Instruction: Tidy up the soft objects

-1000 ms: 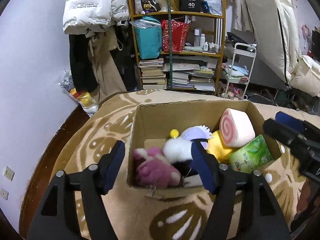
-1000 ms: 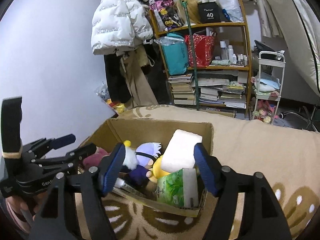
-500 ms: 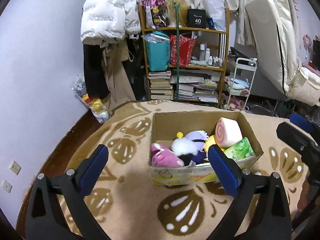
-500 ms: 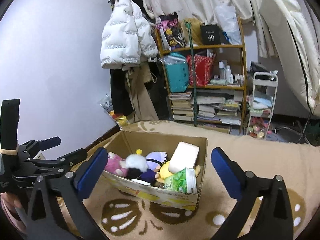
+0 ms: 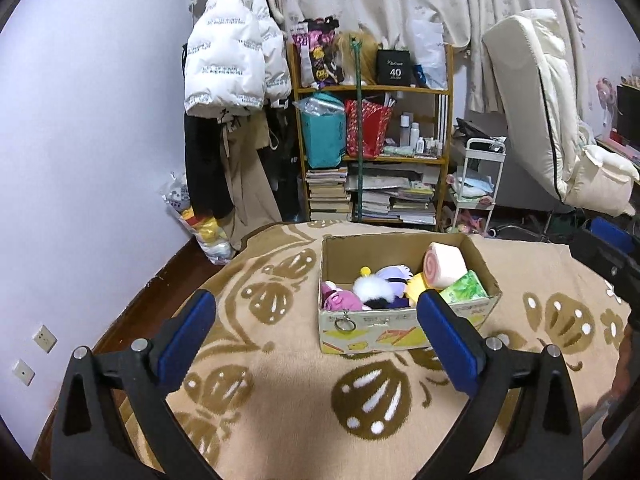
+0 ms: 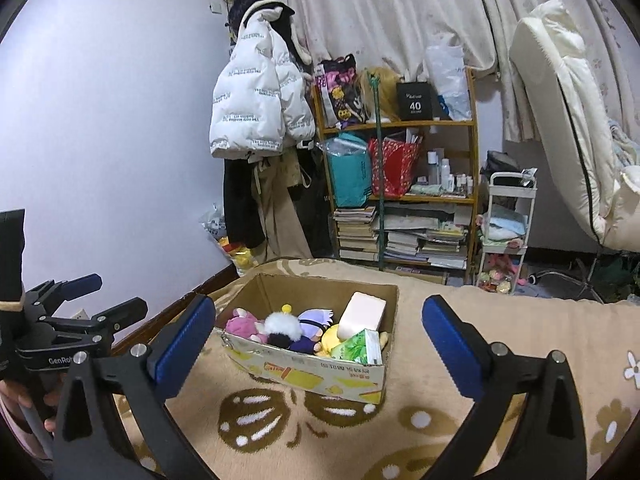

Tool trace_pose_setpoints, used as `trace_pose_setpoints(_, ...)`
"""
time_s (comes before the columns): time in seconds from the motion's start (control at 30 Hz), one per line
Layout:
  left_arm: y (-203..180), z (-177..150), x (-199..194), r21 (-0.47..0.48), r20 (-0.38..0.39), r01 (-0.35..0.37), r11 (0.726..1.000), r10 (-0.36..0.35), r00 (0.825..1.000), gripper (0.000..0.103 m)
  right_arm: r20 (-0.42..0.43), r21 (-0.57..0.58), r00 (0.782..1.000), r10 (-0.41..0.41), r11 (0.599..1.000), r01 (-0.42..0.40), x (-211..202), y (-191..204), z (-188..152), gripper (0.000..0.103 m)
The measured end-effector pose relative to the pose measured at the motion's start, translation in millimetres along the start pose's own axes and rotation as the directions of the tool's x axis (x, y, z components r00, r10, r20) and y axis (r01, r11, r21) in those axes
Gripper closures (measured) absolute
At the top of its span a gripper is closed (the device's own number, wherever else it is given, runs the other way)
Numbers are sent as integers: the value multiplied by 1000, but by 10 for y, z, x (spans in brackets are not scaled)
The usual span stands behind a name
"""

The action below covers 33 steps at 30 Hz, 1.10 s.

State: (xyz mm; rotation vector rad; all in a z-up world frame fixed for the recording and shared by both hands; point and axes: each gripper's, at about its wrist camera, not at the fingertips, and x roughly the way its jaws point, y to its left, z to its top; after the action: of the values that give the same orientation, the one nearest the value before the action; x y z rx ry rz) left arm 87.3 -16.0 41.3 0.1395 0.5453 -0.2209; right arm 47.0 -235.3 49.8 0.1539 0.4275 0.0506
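Observation:
An open cardboard box [image 5: 400, 332] [image 6: 304, 372] stands on a beige patterned blanket [image 5: 280, 392]. Inside lie a pink plush [image 5: 340, 300] [image 6: 244, 326], a white fluffy plush [image 5: 370, 286] [image 6: 282, 326], a purple plush [image 5: 394, 276], a yellow plush [image 5: 416, 284], a pink swirl roll cushion [image 5: 444, 266] [image 6: 362, 312] and a green tissue pack [image 5: 466, 292] [image 6: 360, 348]. My left gripper [image 5: 314, 304] hangs open and empty, back from the box. My right gripper [image 6: 318, 306] is also open and empty. Each shows at the edge of the other's view: the right gripper [image 5: 600, 242], the left gripper [image 6: 108, 294].
Behind the box stand a wooden bookshelf [image 5: 372, 160] with bags and books, a coat rack with a white puffer jacket [image 5: 236, 64] and a small white cart [image 5: 476, 188]. A mattress [image 5: 536, 112] leans at the right. A bag of toys [image 5: 204, 228] sits on the dark floor.
Both grippers have drawn back and risen away from the box, which now looks smaller. Their jaws have spread from partly open to wide open, holding nothing.

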Motion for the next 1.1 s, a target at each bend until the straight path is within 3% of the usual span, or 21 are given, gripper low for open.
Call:
trace_pose_setpoints(0.23,-85,-133,-293,36,38,-1,999,0,999,3,41,2,999,-10,1000,10,-335,22,-39,0)
trace_pose_setpoints(0.43,-46,-312,-532,-9,120,23,1000,-22,993,3,68,-23,997,-18,1000,20,-525,102,-106,0)
trace_pose_setpoints(0.77,-154,-535,-599,57,175,8,998,-18,984,3,130,-64,991,-24,997,33,-627,216,-316,0)
trace_pose_setpoints(1.1,-142,-666,-425,49,126,34,998,-40,991,3,146,-82,987,-61,994,74,-609,200,-481,0)
